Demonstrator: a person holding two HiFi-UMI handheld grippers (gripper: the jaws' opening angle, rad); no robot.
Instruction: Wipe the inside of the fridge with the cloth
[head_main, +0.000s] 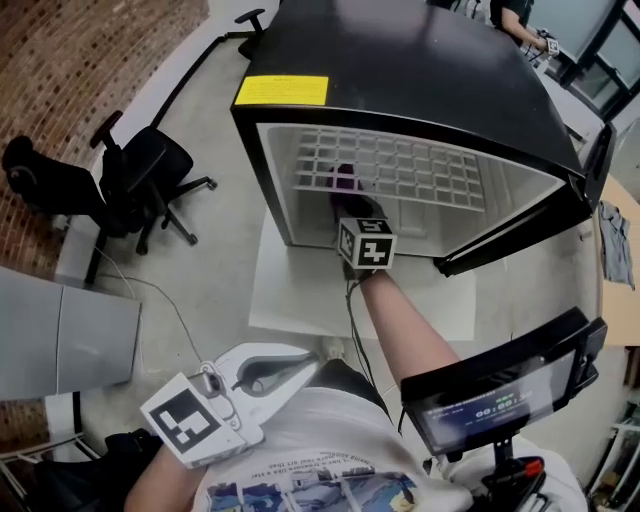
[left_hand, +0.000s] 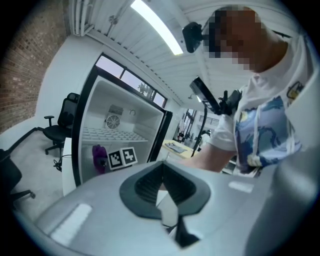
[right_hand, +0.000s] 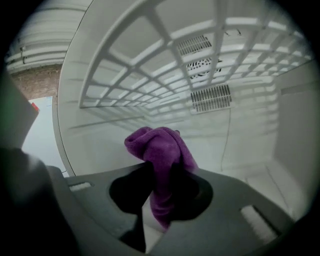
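Observation:
A small black fridge (head_main: 420, 70) stands open, white inside, with a wire shelf (head_main: 400, 165) across it. My right gripper (head_main: 348, 195) reaches into the compartment below the shelf, shut on a purple cloth (right_hand: 162, 150) bunched between its jaws. The cloth (head_main: 345, 181) sits close to the white inner wall (right_hand: 115, 135), under the shelf (right_hand: 165, 60); whether it touches the wall I cannot tell. My left gripper (head_main: 300, 372) hangs low near my body, outside the fridge, jaws closed and empty. From the left gripper view the open fridge (left_hand: 117, 132) and the cloth (left_hand: 99, 157) show in the distance.
The fridge door (head_main: 520, 240) swings open to the right. A white mat (head_main: 300, 290) lies under the fridge front. Black office chairs (head_main: 130, 185) stand at the left by a brick wall (head_main: 70, 60). A vent grille (right_hand: 210, 97) sits on the fridge's back wall. A tablet (head_main: 495, 395) hangs at my chest.

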